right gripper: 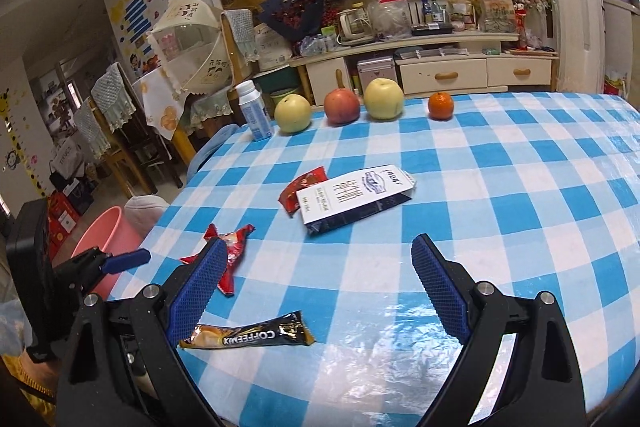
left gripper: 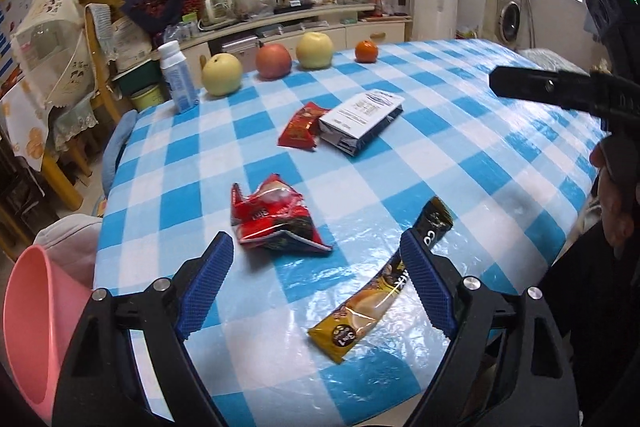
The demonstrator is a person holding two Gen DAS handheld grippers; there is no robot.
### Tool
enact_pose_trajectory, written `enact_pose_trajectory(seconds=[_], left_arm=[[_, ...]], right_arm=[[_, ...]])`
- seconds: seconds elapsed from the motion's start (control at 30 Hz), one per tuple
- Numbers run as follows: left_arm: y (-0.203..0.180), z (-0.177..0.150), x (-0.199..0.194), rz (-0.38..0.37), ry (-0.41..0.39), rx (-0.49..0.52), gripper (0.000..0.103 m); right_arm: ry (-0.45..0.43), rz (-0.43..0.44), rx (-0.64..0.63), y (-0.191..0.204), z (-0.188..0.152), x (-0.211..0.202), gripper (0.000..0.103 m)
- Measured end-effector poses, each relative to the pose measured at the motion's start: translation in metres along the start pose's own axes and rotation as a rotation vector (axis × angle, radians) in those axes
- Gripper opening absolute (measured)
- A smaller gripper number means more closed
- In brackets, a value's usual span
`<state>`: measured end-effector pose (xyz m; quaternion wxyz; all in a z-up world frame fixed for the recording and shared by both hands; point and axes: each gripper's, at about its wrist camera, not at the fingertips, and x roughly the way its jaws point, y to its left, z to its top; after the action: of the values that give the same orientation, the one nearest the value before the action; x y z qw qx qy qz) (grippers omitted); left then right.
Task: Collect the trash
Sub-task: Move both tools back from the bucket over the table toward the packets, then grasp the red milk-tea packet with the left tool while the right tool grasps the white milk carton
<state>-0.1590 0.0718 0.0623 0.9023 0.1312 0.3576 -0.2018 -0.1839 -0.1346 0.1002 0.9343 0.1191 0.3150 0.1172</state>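
Note:
Trash lies on a blue-and-white checked table (left gripper: 460, 147). A crumpled red wrapper (left gripper: 276, 219) lies just ahead of my open, empty left gripper (left gripper: 316, 259). A gold and black coffee-mix sachet (left gripper: 380, 291) lies beside its right finger. Farther off are a small red packet (left gripper: 302, 126) and a flattened white and navy carton (left gripper: 362, 121). My right gripper (right gripper: 320, 275) is open and empty above the table; the sachet (right gripper: 248, 335) and red wrapper (right gripper: 230, 259) lie by its left finger, the carton (right gripper: 352, 201) ahead. A pink bin (left gripper: 32, 323) stands beside the table at left.
Along the far edge stand a white and blue bottle (left gripper: 178, 79), two pears (left gripper: 221, 74), an apple (left gripper: 273, 61) and an orange (left gripper: 366, 51). Chairs and a TV cabinet (left gripper: 288, 23) stand beyond. The right gripper (left gripper: 560, 91) shows in the left wrist view.

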Motion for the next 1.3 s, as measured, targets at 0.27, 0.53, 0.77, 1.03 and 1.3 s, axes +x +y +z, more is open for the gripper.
enact_pose_trajectory(seconds=[0.27, 0.53, 0.77, 1.03, 1.3], left_arm=[[0.017, 0.005, 0.019, 0.024, 0.042, -0.115, 0.084], [0.039, 0.020, 0.041, 0.059, 0.055, -0.211, 0.084], [0.045, 0.026, 0.065, 0.053, 0.100, -0.241, 0.084], [0.058, 0.022, 0.087, 0.058, 0.167, -0.305, 0.081], [0.059, 0.026, 0.098, 0.054, 0.180, -0.331, 0.075]], right_arm=[[0.040, -0.011, 0.062, -0.030, -0.002, 0.015, 0.092], [0.121, 0.036, 0.172, -0.053, -0.001, 0.051, 0.092], [0.172, 0.082, 0.227, -0.052, 0.003, 0.086, 0.092], [0.193, 0.111, 0.322, -0.062, 0.010, 0.116, 0.091], [0.213, 0.086, 0.274, -0.050, 0.022, 0.146, 0.084]])
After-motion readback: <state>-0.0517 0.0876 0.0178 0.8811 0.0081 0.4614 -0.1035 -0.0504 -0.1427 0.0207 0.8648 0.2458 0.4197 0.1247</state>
